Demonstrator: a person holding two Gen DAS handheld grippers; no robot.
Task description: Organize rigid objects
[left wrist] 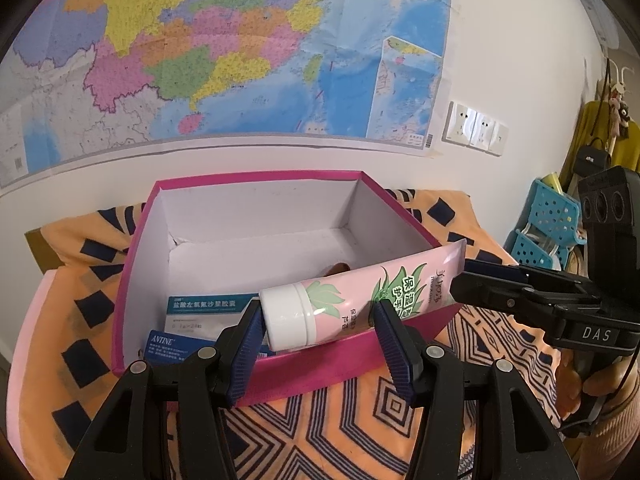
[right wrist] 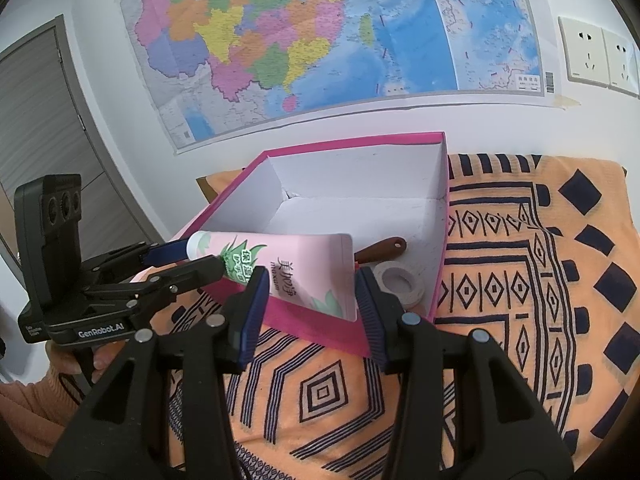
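Note:
A pink hand-cream tube (left wrist: pixel 360 300) with a white cap hangs over the near wall of the pink box (left wrist: pixel 304 372). My left gripper (left wrist: pixel 320 312) is shut on the cap end, one pad against the cap and the other on the tube's body. My right gripper (right wrist: pixel 310 280) is shut across the flat crimped end of the tube (right wrist: pixel 308 276). Each gripper shows in the other's view: the right gripper (left wrist: pixel 464 280) at the right, the left gripper (right wrist: pixel 188 258) at the left. In the box lie two medicine packs (left wrist: pixel 208 306), a brown-handled tool (right wrist: pixel 380 250) and a white tape roll (right wrist: pixel 398 284).
The box stands on an orange patterned cloth (right wrist: pixel 520 280) against a white wall with a map (left wrist: pixel 240 48) and sockets (left wrist: pixel 474 128). Blue baskets (left wrist: pixel 548 220) stand past the table's right end. A grey door (right wrist: pixel 36 120) is at the left. A hand (left wrist: pixel 600 380) holds the right gripper.

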